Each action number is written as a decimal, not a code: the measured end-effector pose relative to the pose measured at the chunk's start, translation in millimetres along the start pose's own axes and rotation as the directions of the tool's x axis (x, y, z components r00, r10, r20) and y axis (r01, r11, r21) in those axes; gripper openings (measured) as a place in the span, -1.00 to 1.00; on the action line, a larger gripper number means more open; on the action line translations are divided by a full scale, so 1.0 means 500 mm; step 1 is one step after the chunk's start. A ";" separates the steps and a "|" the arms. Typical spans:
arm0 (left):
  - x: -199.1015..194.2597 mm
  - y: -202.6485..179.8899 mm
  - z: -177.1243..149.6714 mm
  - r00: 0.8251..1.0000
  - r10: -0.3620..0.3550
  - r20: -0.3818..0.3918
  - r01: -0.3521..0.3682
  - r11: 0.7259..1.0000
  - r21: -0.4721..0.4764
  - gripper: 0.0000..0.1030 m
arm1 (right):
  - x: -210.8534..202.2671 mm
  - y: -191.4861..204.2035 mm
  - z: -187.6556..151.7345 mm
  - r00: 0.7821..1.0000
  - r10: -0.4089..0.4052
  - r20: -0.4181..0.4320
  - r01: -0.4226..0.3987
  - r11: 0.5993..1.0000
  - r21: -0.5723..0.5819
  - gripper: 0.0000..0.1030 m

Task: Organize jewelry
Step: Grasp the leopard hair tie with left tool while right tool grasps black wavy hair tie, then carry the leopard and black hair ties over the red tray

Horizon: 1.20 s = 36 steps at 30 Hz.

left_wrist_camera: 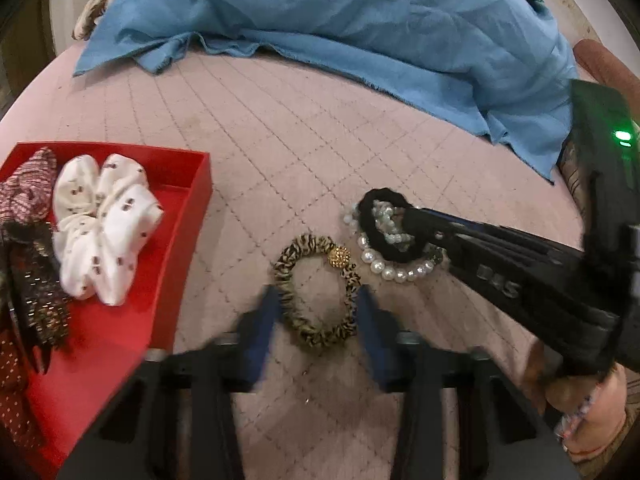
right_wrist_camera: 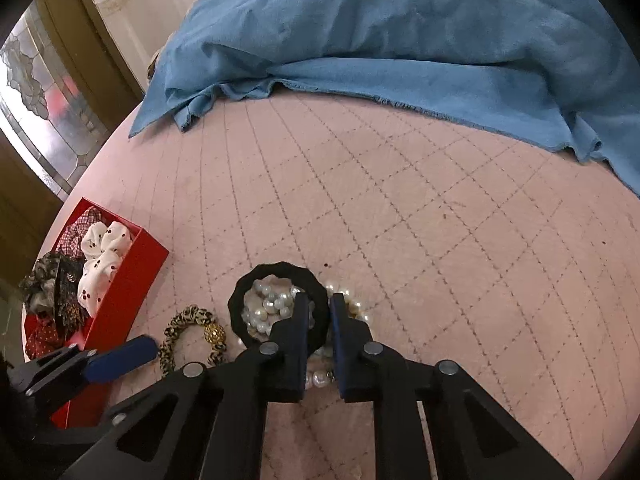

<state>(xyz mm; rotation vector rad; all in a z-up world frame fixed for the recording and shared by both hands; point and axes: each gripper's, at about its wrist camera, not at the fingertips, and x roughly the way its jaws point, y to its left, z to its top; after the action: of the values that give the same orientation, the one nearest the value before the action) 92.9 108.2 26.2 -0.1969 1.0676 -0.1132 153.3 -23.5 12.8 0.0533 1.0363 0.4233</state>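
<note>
A leopard-print hair tie with a gold bead [left_wrist_camera: 316,292] lies on the pink quilt; it also shows in the right wrist view [right_wrist_camera: 188,336]. My left gripper [left_wrist_camera: 316,312] is open, its blue fingers on either side of this tie. A black hair tie [left_wrist_camera: 384,224] lies over a pearl bracelet [left_wrist_camera: 400,270]. My right gripper [right_wrist_camera: 320,312] is shut on the black hair tie's [right_wrist_camera: 276,272] near edge, above the pearls [right_wrist_camera: 268,300]. A red box [left_wrist_camera: 120,344] at left holds a white scrunchie [left_wrist_camera: 104,224] and other fabric ties.
A crumpled blue cloth [left_wrist_camera: 340,24] covers the far part of the quilted pink surface [left_wrist_camera: 280,140]. The red box [right_wrist_camera: 128,292] sits at the surface's left edge. A window and wooden frame [right_wrist_camera: 36,92] stand beyond the left edge.
</note>
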 end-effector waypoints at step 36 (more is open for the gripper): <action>-0.085 -0.060 -0.179 0.997 -0.047 -0.061 0.050 0.997 0.062 -0.25 | -0.247 -0.091 -0.375 0.995 -0.081 0.048 0.075 0.990 0.119 -0.61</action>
<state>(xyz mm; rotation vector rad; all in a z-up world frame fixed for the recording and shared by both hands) -5.8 77.5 27.3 -0.1633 1.1173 -0.1972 -44.5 -139.2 6.8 0.1277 1.0067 0.2880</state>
